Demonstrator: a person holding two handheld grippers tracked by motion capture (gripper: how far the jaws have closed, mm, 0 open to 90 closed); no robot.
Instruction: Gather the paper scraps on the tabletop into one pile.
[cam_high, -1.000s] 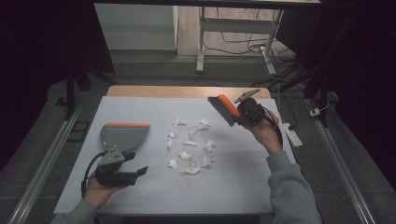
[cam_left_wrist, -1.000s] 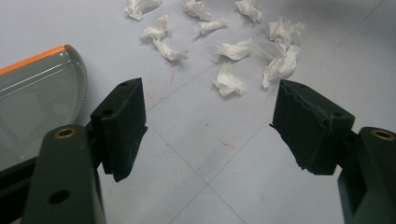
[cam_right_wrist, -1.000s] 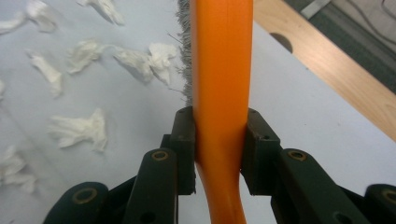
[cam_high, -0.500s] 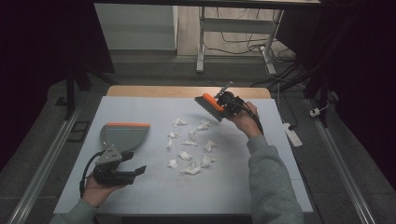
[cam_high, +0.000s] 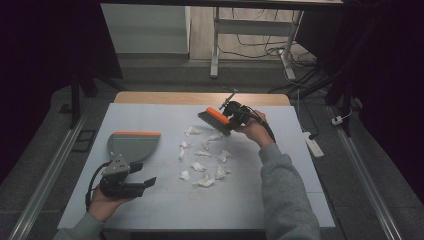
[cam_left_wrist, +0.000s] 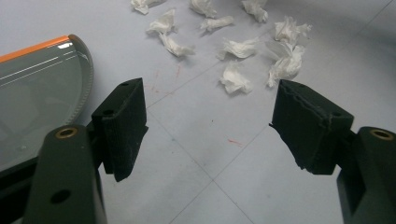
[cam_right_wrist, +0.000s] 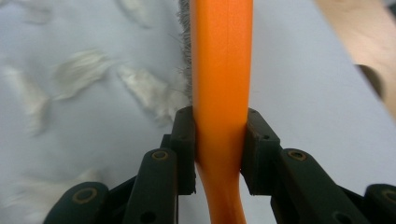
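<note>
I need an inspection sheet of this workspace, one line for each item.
Surface: pale grey table top, faint red marks.
Job's things: orange-handled brush with grey bristles; grey dustpan with orange edge; crumpled white paper scraps scattered mid-table.
Clutter: nothing seen.
Grippers: right gripper shut on brush handle beside the far scraps; left gripper open, empty, near dustpan.
Cables: black cable from left gripper; loose wires on floor.
Surroundings: metal stand legs, dark room.

High view looks down, tongs views close, sharing paper scraps (cam_high: 202, 165)
</note>
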